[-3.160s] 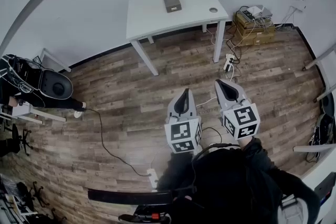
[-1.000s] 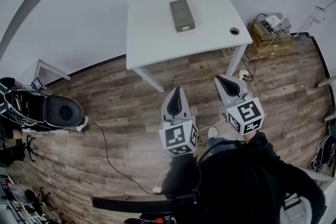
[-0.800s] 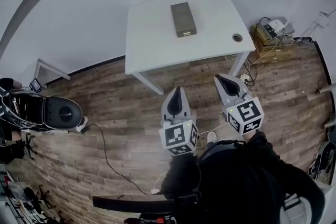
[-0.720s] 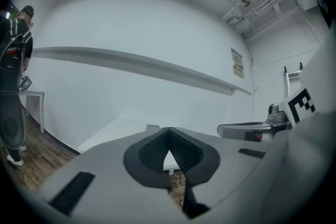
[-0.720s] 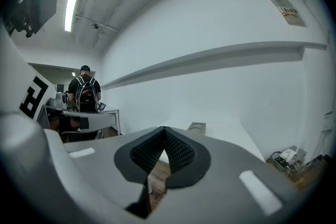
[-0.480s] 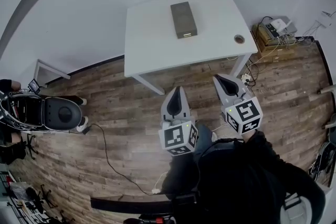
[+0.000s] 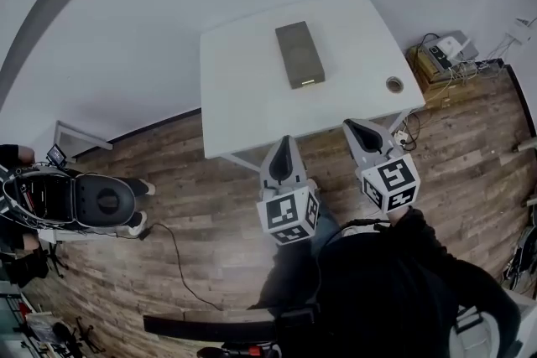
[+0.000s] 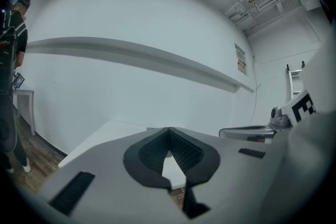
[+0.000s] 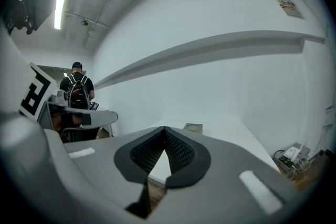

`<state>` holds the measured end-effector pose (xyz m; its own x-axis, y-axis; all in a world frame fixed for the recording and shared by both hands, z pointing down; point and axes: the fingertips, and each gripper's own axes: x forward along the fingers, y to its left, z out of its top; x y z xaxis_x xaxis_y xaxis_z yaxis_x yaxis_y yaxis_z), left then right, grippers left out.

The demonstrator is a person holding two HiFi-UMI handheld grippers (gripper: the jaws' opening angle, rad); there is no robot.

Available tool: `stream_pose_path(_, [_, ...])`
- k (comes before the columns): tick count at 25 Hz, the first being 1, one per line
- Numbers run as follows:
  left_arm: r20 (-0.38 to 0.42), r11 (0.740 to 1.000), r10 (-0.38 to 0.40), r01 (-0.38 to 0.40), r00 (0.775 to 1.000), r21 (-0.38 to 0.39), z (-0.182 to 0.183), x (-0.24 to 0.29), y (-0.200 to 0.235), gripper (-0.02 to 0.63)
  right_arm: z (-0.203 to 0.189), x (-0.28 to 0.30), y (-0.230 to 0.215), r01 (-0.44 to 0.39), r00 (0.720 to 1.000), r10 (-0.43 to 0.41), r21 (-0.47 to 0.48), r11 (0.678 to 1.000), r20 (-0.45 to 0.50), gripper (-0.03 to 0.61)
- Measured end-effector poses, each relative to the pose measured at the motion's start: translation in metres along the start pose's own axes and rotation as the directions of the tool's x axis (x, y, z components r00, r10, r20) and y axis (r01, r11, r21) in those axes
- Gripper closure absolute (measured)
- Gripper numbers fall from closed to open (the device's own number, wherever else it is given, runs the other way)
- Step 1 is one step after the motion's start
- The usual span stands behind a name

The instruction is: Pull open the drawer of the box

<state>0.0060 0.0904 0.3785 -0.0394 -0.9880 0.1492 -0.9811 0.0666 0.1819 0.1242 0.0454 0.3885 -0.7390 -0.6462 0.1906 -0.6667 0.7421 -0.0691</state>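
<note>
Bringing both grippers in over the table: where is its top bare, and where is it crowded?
The table is bare left of the box to its left edge, and between box and near edge, ahead of the left gripper. Right of the box only the cable hole, past the right gripper, interrupts it. Nowhere crowded.

One view from overhead and two low, nearly level ones, all facing the white table [image 7: 243, 88].
The head view looks forward and steeply down from above the person's shoulders. It shows the left gripper [image 7: 284, 148] and right gripper [image 7: 359, 130] near, and the whole table with the box [image 7: 299, 54] farther off, by the wall. Each gripper view sits just behind its own jaws at the table's near edge and faces across the tabletop toward the far wall. All three views share the table. The right gripper view also catches the box, and each gripper view glimpses the other gripper at its side.
</note>
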Motion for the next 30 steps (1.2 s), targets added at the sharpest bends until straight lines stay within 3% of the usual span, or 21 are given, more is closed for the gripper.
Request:
stream_pose_path(9, [-0.078,0.998,-0.068,0.068,0.995,0.008,0.021,0.138,0.062,0.612,0.008,0.136,-0.049,0.061,0.995,-0.059,0.030,0.998,-0.077,0.580])
stream_pose_path(20, [-0.135,0.987,-0.163,0.163,0.977,-0.005,0.012,0.198,0.095,0.612,-0.016,0.204,-0.060,0.118,0.978,-0.111,0.033,0.992,-0.179,0.580])
stream_pose_path(26, [-0.192,0.985,-0.170,0.170,0.967,-0.019,-0.011,0.218,0.101,0.612,-0.038,0.222,-0.072,0.100,0.962,-0.093,0.013,0.995,-0.258,0.580])
stream_pose_path(30, [-0.221,0.988,-0.153,0.150,0.963,-0.031,-0.026,0.220,0.105,0.612,-0.060,0.225,-0.075,0.066,0.950,-0.046,0.056,0.996,-0.308,0.580])
